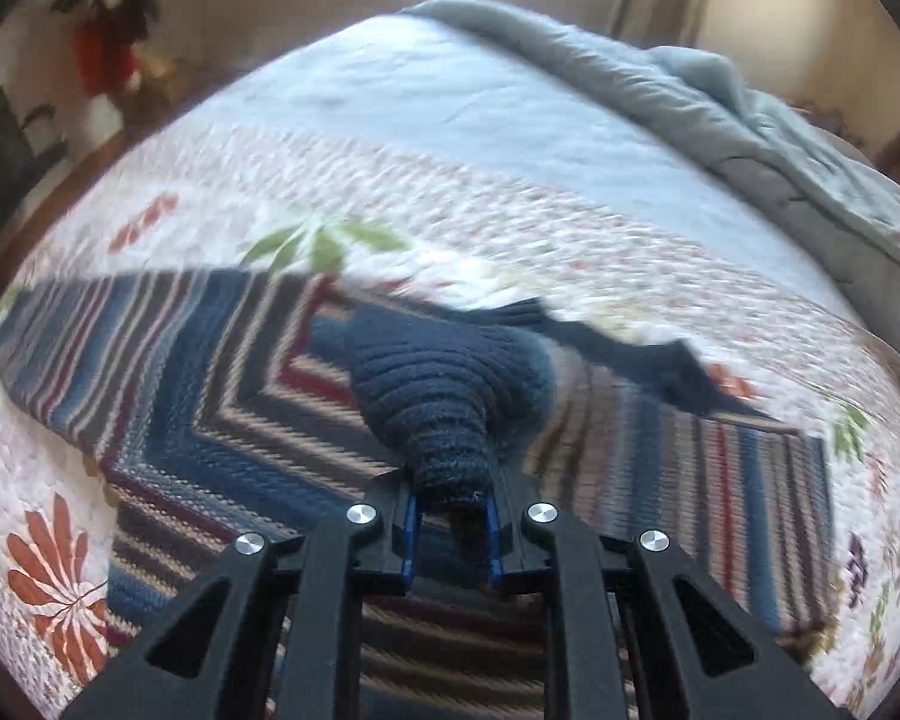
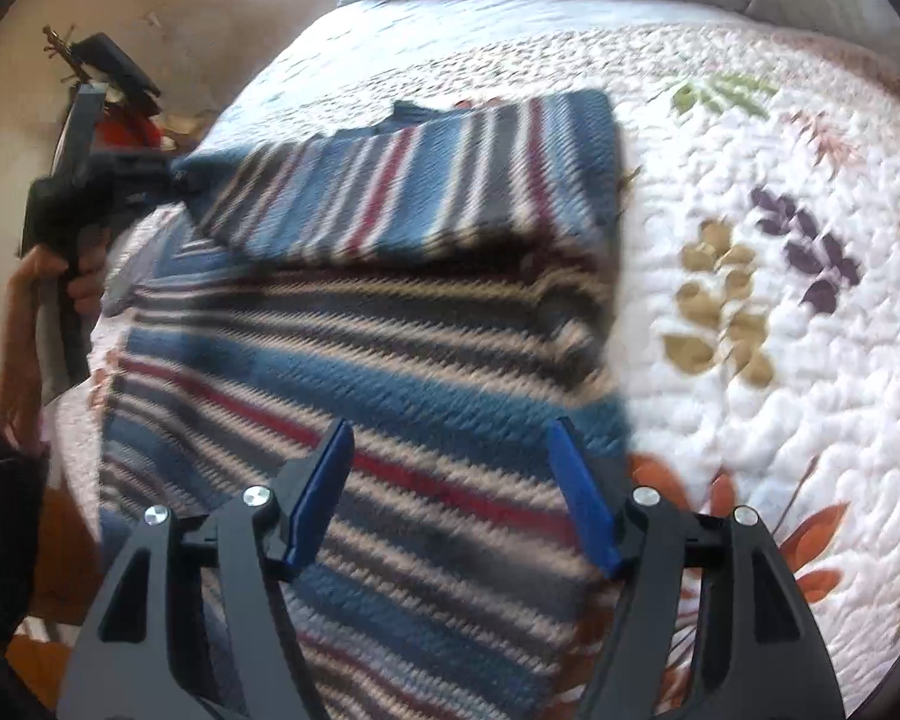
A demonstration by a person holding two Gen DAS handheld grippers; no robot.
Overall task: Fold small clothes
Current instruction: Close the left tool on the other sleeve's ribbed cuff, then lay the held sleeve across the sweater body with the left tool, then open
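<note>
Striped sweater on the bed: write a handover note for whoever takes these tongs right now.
Left tongs: shut on the dark blue ribbed cuff of the blue, red and white striped knit sweater, holding that sleeve over the body.
Right tongs: open, nothing between them, above the sweater's lower part.
The sweater lies flat on the white floral quilt; a grey blanket is bunched at the far end.
Done: one sleeve is already across the body.
Left: lay down the held sleeve, then fold the body.
</note>
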